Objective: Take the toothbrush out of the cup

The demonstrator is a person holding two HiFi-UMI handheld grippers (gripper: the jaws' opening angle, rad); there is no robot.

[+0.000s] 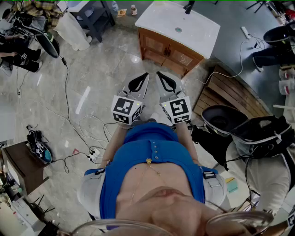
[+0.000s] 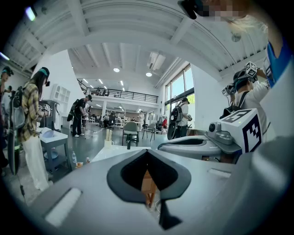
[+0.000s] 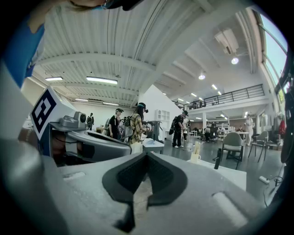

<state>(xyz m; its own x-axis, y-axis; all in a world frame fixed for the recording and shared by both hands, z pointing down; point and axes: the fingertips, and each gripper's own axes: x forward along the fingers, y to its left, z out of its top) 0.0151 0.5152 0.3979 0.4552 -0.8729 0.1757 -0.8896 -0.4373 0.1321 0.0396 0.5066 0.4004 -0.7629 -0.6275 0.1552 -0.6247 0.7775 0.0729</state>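
Left gripper (image 1: 144,77) and right gripper (image 1: 160,75) sit side by side, both jaws closed on nothing. I see open tile floor (image 1: 106,78) between them and the vanity (image 1: 166,51) edge. Toothbrush (image 2: 109,134) stands in cup (image 2: 109,143) on the white top (image 1: 159,20), near the faucet (image 2: 128,143).

Cup (image 3: 195,157) on the white counter (image 3: 227,173): contents too small to tell in either gripper view; tap (image 1: 188,6) cut off by the head view's top edge.
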